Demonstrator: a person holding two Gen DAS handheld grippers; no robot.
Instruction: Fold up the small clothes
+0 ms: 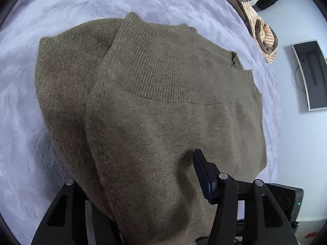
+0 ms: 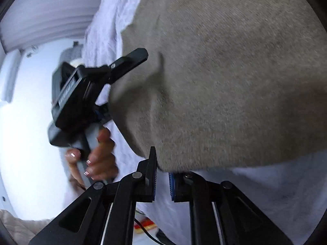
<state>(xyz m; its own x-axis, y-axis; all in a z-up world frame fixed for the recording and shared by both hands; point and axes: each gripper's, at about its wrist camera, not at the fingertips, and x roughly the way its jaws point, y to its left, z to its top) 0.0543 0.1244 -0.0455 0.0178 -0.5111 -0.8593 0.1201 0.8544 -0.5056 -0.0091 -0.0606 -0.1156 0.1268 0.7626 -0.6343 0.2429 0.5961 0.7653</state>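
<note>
One sweater (image 1: 163, 102): left gripper (image 1: 139, 167) straddles its edge, right gripper (image 2: 162, 175) nearly together at hem, grips unclear; clamp firmly, lift evenly.

light: soft, even daylight | glare: white blowout left, right-wrist view | blur: motion smear there | edges: fisheye-curved, dark

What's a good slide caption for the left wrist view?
Left hand-held gripper draped by an olive knit sweater on a white fleece blanket.
</note>
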